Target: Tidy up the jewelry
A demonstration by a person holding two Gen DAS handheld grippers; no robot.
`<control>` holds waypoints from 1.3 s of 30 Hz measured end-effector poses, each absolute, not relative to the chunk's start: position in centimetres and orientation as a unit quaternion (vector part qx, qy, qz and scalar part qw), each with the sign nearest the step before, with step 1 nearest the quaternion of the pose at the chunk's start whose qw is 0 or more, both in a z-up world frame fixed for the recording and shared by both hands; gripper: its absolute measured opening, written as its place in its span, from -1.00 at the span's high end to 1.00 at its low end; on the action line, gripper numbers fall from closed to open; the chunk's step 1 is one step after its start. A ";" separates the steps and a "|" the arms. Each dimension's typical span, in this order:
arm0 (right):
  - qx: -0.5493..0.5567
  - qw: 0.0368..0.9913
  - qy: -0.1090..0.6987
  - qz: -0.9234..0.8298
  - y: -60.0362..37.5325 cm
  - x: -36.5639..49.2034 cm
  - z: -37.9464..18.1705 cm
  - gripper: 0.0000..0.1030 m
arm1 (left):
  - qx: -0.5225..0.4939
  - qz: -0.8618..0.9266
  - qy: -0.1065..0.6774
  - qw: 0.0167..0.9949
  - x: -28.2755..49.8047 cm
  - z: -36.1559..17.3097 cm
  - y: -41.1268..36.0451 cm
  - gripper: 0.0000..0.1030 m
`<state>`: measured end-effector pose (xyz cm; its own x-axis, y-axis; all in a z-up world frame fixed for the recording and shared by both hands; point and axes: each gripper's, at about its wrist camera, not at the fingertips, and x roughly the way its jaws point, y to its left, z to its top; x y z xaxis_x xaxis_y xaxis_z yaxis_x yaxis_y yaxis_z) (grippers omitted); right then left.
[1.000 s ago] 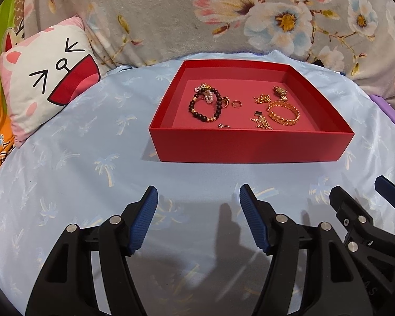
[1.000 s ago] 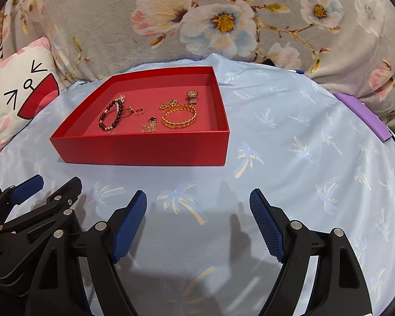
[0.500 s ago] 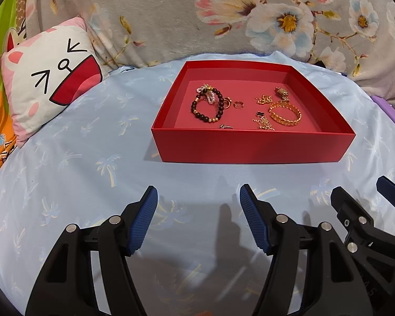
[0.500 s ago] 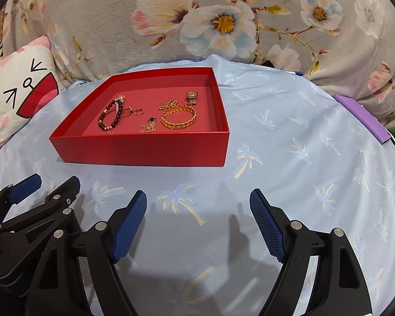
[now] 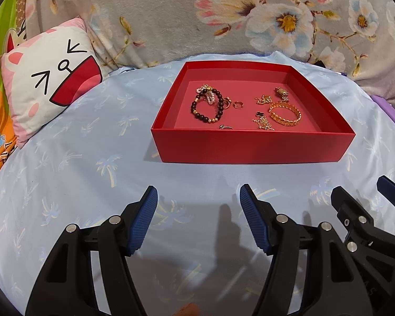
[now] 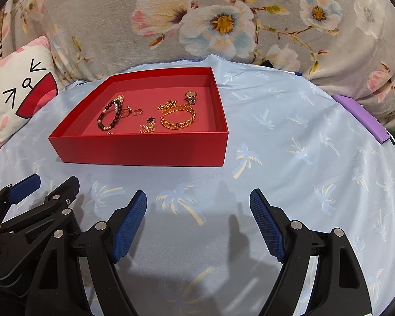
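Jewelry: gold bangle in red box looks stiff, light; I'd pinch its rim.
Jaws: left gripper, right gripper both released, empty.

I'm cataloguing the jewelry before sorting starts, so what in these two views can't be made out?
- Small ring at the red box's near wall: partly cut off by the wall in both views.
- Thin gold chains: too small and tangled to count.
- Pink bead piece: overlapped by the dark bead bracelet; shape unclear.
- Purple object: partly cut off at the left wrist view's edge; identity unclear in both views.
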<state>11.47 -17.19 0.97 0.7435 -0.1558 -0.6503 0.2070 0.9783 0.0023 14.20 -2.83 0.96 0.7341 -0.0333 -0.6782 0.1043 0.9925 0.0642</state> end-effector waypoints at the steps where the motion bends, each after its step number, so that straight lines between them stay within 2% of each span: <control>1: 0.037 0.933 0.345 -0.097 -17.2 11.5 1.0 -0.53 | 0.050 -0.036 0.362 0.930 14.2 1.0 -2.8 -0.22; 39: 0.036 0.934 0.343 -0.097 -17.2 11.4 1.0 -0.53 | 0.058 -0.017 0.355 0.933 14.0 1.3 -3.1 -0.26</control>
<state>11.36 -17.17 0.99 0.7455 -0.1558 -0.6481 0.2049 0.9788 0.0005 14.02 -3.06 1.26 0.7480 0.0092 -0.6636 0.0730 0.9927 0.0960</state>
